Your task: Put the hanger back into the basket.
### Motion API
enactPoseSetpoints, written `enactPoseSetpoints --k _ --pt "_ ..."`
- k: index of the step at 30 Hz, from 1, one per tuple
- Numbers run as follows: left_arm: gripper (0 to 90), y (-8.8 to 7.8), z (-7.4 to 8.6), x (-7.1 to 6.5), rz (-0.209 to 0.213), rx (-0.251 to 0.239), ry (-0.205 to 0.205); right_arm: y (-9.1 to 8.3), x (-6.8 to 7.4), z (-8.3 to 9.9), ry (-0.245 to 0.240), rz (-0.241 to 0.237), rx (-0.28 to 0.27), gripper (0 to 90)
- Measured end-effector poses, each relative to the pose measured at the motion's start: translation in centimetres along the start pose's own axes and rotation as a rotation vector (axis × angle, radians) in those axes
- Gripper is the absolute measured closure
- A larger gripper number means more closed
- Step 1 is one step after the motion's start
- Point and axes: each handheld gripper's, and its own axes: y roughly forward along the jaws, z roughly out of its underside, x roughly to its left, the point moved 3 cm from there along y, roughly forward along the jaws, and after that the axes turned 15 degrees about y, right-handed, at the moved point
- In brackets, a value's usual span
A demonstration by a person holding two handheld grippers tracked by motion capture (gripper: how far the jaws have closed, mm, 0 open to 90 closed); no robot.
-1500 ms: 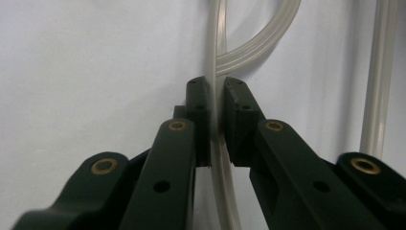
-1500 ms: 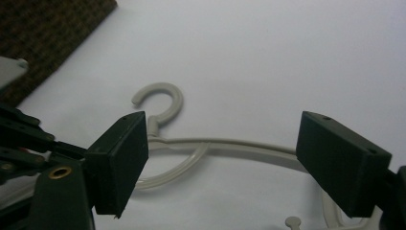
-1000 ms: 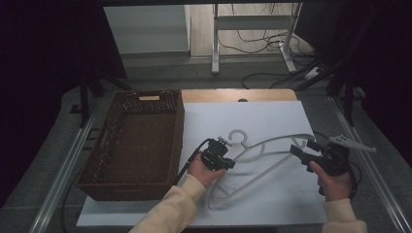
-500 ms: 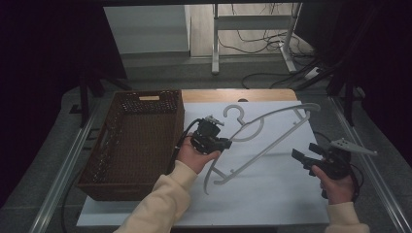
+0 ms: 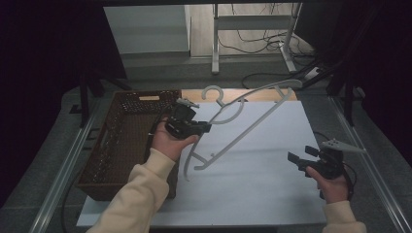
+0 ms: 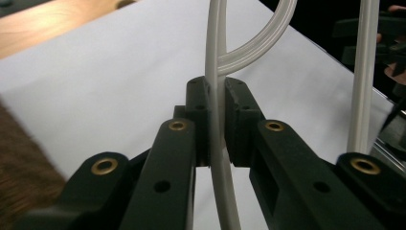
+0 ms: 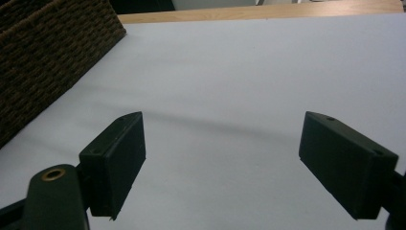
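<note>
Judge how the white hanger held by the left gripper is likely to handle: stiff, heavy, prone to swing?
The hanger probably stays stiff: its thin rods keep shape in the air. Likely light, since the left gripper carries it by one rod. It may pivot, hanging tilted from that narrow pinch.

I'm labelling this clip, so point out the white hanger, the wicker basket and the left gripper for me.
white hanger (image 5: 252, 127), high view, on its long straight bar.
wicker basket (image 5: 99, 166), high view, on its left rim.
left gripper (image 6: 217, 122), left gripper view, between the jaw tips clamped on the hanger's rod.
</note>
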Motion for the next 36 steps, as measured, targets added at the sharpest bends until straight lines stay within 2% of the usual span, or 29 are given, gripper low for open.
enactPoseSetpoints --k 3,5,8,9,13,14,15,16,21,28,31,36 --pt "81.9 -0.8 0.4 0.7 -0.018 0.000 -0.007 0.1 -0.1 0.0 0.001 0.002 0.006 15.7" --pt "81.9 -1.7 0.9 1.4 -0.027 -0.003 -0.013 0.2 -0.2 0.1 -0.001 0.003 0.009 15.6" --pt "82.0 -3.7 2.0 3.0 -0.061 -0.010 -0.033 0.5 -0.1 0.3 -0.006 0.005 0.029 15.2" --pt "82.0 -3.7 2.0 3.0 -0.061 -0.010 -0.033 0.5 -0.1 0.3 -0.006 0.005 0.029 15.2" --pt "82.0 -5.9 3.8 4.9 -0.096 -0.019 -0.065 1.0 0.2 0.5 -0.018 0.008 0.051 14.8" --pt "81.9 -5.9 3.8 4.9 -0.096 -0.019 -0.065 1.0 0.2 0.5 -0.018 0.008 0.051 14.8" --pt "82.0 -6.6 4.5 5.7 -0.113 -0.019 -0.081 1.2 0.3 0.5 -0.026 0.011 0.056 14.8" --pt "82.0 -6.6 4.5 5.7 -0.113 -0.019 -0.081 1.2 0.3 0.5 -0.026 0.011 0.056 14.8" --pt "82.0 -8.5 6.6 7.5 -0.162 -0.006 -0.111 1.6 0.6 0.8 -0.050 0.011 0.074 14.7" --pt "82.0 -9.9 8.4 9.1 -0.195 0.017 -0.128 2.1 1.0 1.0 -0.060 0.010 0.091 14.5" --pt "82.0 -10.7 9.7 10.0 -0.216 0.029 -0.143 2.3 1.1 1.2 -0.090 0.016 0.105 14.5" --pt "82.0 -11.7 11.2 10.8 -0.243 0.042 -0.153 2.0 1.1 1.3 -0.088 0.015 0.102 14.5"
